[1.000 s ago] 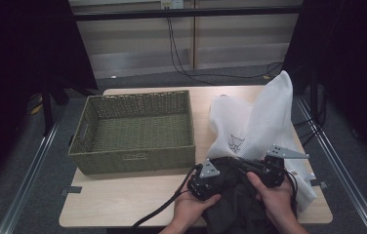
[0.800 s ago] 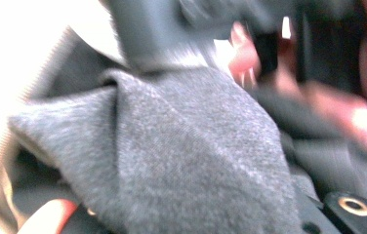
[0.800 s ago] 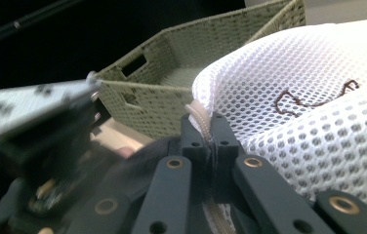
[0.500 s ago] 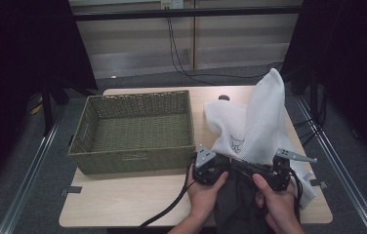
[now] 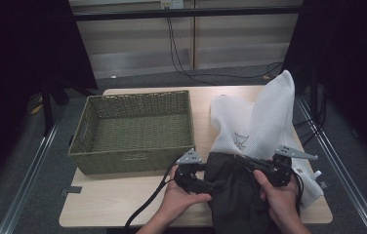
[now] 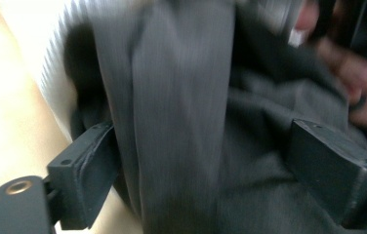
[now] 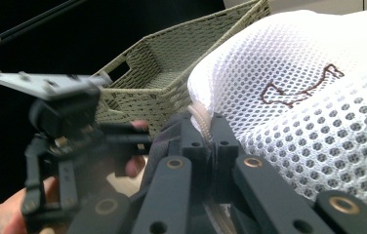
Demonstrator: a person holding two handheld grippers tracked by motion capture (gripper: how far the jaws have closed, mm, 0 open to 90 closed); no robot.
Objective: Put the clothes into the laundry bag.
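While the right gripper [image 7: 210,141] stays out of nothing and simply pinches the rim of the white mesh bag [image 5: 264,122], jaws pressed together on the fabric edge, the left gripper [image 6: 220,165] has just been opening, and its jaws now stand spread with the dark grey garment [image 5: 235,190] lying loose between them, the pads not pressing it. That garment sits at the near edge of the table [image 5: 123,204], bunched right at the mouth of the bag, and looks partly inside it; the bag itself rises tall behind, just right of the woven basket [image 5: 132,129]. The job in hand, by my reading, is getting the garment and the bag apart or together at that opening, so here's the craft: hold the rim firm with the right, take a fresh, deeper bite of cloth with the left, and pull steadily so the mesh doesn't snag.
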